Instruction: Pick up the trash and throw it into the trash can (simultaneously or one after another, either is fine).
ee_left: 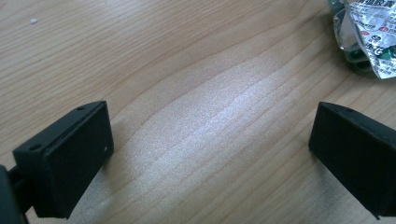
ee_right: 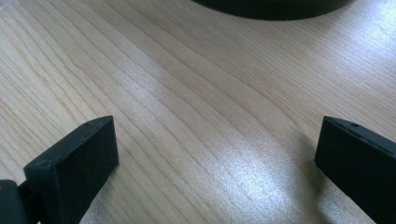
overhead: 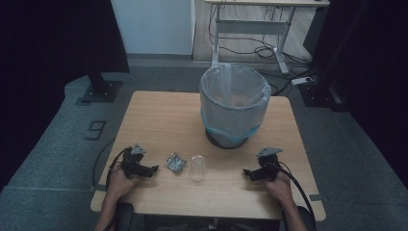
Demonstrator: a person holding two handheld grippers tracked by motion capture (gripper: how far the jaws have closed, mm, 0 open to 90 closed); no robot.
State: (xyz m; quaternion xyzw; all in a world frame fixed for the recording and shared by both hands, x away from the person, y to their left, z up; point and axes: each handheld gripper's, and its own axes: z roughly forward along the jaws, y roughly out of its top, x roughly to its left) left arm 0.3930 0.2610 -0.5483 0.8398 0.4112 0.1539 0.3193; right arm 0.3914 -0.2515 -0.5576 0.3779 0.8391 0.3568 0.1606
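Both grippers rest near the table's (overhead: 159,120) front edge, left gripper (overhead: 153,169) and right gripper (overhead: 246,172) each with jaws spread wide, holding nothing. Crumpled foil wrapper (overhead: 175,162) and clear plastic cup (overhead: 197,167) lie between them, outside the lined bin (overhead: 234,103). Likely a clear-up; judged not started.

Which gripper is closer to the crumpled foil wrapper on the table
Left. The left gripper sits just beside the foil wrapper; the right gripper lies beyond the clear cup.
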